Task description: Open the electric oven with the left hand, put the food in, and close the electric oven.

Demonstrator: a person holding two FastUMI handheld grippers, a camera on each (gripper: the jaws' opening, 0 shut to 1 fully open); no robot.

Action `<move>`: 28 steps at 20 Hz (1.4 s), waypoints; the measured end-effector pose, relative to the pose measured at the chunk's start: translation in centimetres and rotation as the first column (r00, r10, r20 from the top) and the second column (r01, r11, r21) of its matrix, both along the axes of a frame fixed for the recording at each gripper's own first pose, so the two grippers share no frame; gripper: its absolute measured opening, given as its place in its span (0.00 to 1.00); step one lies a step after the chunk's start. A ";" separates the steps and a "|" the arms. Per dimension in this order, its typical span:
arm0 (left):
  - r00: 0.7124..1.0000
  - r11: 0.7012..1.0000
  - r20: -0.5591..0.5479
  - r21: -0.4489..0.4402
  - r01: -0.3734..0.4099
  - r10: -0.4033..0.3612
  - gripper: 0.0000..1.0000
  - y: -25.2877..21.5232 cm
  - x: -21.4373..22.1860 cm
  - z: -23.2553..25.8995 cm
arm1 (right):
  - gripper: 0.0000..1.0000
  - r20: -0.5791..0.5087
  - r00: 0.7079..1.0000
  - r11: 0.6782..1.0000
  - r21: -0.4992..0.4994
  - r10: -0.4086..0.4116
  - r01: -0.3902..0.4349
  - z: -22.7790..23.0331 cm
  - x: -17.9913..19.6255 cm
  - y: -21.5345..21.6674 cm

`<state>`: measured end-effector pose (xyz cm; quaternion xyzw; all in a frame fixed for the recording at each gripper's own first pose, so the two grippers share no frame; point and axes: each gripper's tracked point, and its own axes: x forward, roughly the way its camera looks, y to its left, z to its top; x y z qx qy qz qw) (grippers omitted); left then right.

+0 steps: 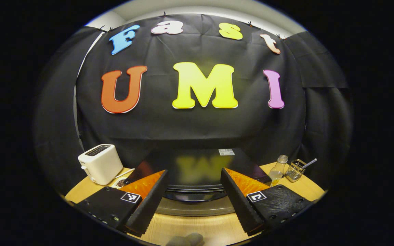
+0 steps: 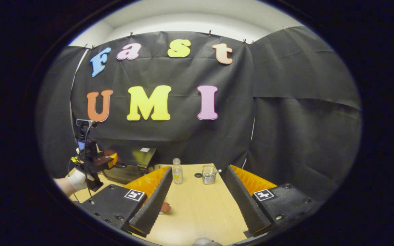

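The black electric oven (image 1: 197, 164) stands right in front of my left gripper (image 1: 193, 171), its glossy top facing me. That gripper is open, its fingers spread to either side of the oven's front edge, where a silvery curved bar (image 1: 197, 206) runs across. In the right gripper view the oven (image 2: 133, 160) is at the left, with the left gripper (image 2: 92, 160) and a gloved hand (image 2: 79, 179) close before it. My right gripper (image 2: 198, 168) hangs open over the wooden table (image 2: 200, 212). A small reddish-brown piece of food (image 2: 165, 207) lies on the table beside its left finger.
A white toaster (image 1: 100, 163) stands left of the oven. To the oven's right are a small clear bottle (image 1: 277, 169) and a wire basket (image 1: 294, 169) holding a utensil. In the right gripper view the bottle (image 2: 177, 172), a dark lid (image 2: 198, 175) and the basket (image 2: 209, 174) stand toward the table's far edge.
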<state>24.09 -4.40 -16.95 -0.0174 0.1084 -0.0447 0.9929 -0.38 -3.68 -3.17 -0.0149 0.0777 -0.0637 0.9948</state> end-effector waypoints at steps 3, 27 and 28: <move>0.999 1.000 -0.051 0.004 -0.006 0.006 0.97 -0.1 0.9 -2.2 | 1.00 -0.019 1.000 1.000 0.003 -0.013 0.014 -0.4 -0.3 -0.3; 0.989 0.999 -0.147 0.048 0.016 -0.009 0.97 0.9 -9.1 -7.8 | 1.00 -0.047 0.998 0.999 0.027 0.041 -0.040 -3.0 -4.5 0.9; 0.988 0.999 -0.156 0.050 0.019 -0.011 0.97 0.9 -9.6 -8.4 | 1.00 -0.050 0.998 0.999 0.031 0.041 -0.039 -3.3 -4.7 0.9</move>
